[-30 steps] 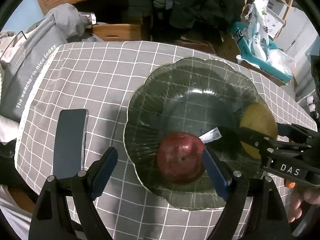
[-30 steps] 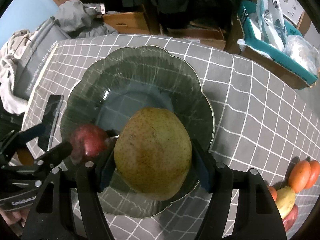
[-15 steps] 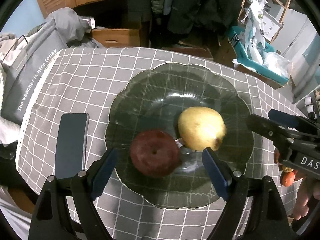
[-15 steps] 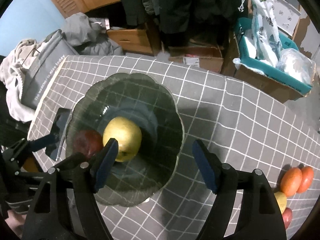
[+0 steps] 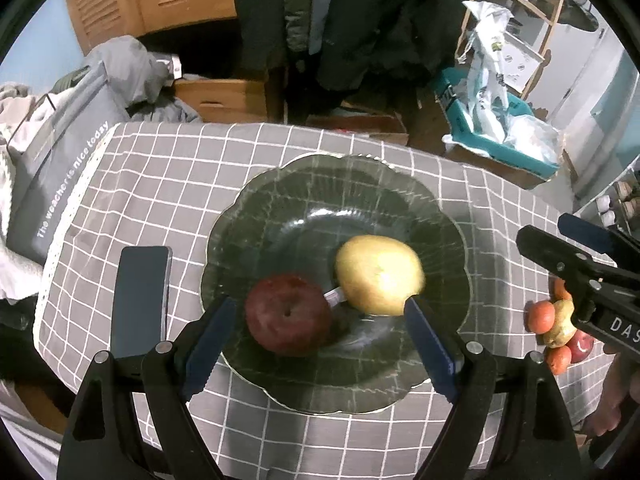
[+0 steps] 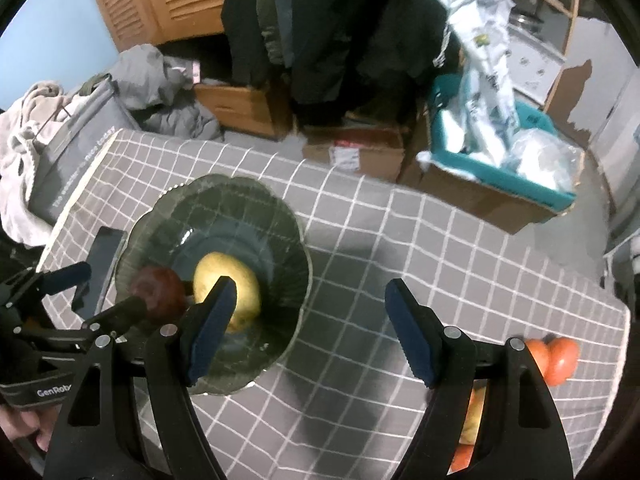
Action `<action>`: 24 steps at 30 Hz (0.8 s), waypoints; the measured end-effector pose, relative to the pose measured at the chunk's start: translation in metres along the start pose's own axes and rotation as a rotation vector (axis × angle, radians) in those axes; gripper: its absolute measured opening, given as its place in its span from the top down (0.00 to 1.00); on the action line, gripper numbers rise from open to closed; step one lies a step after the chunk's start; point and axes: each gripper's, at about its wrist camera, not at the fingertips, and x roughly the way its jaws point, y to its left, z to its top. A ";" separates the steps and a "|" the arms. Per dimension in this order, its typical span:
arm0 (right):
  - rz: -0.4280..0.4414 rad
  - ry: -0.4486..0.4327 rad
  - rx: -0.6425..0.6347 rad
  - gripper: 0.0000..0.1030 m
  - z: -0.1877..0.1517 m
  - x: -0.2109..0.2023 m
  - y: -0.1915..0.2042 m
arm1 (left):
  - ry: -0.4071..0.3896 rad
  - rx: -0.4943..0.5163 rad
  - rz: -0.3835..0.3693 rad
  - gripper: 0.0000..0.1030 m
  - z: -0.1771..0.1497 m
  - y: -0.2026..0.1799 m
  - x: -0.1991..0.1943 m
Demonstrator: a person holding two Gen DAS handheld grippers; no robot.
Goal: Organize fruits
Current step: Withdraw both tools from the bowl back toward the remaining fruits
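Observation:
A dark glass plate (image 5: 280, 208) (image 6: 256, 200) with a scalloped rim sits on the grey checked tablecloth. In it lie a red apple (image 5: 286, 314) (image 6: 154, 292) and a yellow pear (image 5: 378, 274) (image 6: 236, 280), side by side. My left gripper (image 5: 320, 340) is open and empty, hovering over the plate's near edge. My right gripper (image 6: 308, 328) is open and empty, right of the plate over bare cloth; it also shows in the left wrist view (image 5: 580, 252). A heap of loose fruit (image 5: 556, 324) (image 6: 554, 356) lies at the table's right.
A dark phone (image 5: 140, 300) (image 6: 102, 256) lies on the cloth left of the plate. A grey bag (image 5: 60, 176) hangs off the table's left edge. Boxes and a teal crate (image 6: 500, 168) stand on the floor beyond the far edge.
My right gripper let go of the pear into the plate beside the apple, then pulled back to the right and up. My left gripper drew back from the apple.

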 end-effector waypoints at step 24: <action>-0.098 -0.208 0.022 0.23 -0.023 -0.110 -0.044 | -0.176 0.077 -0.065 0.15 0.007 -0.052 -0.072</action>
